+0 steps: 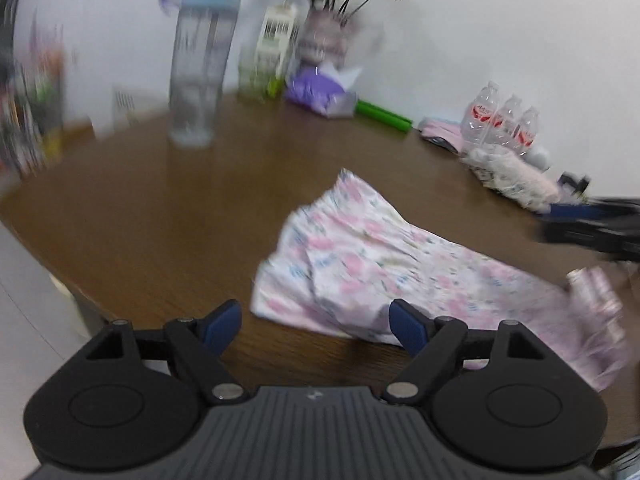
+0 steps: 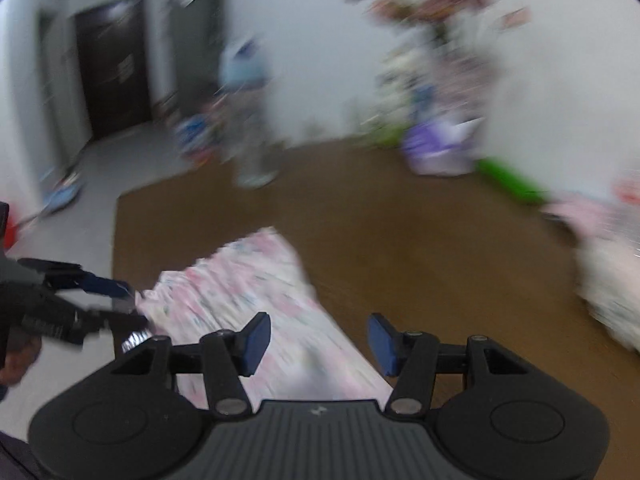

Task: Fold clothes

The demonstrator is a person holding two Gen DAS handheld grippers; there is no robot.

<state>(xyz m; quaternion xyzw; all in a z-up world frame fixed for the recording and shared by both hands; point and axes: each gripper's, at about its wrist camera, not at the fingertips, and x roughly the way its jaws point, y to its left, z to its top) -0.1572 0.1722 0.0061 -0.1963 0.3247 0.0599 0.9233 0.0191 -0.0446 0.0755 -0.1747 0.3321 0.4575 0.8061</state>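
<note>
Left hand-held gripper (image 1: 316,326) spread wide, empty — right hand-held gripper (image 2: 319,344) likewise, above floral garment (image 1: 384,268).

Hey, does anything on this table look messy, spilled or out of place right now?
Nothing looks spilled or broken. The floral garment lies rumpled on the brown table, its near end hanging past the edge, which suits a fold not yet finished. Both views are motion-blurred, so fine detail is unclear. The tall water bottle stands upright.

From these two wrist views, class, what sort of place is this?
Probably a lived-in home room. A brown wooden table holds a vase of flowers, a tall water bottle and a floral garment; a dark door stands beyond.
</note>
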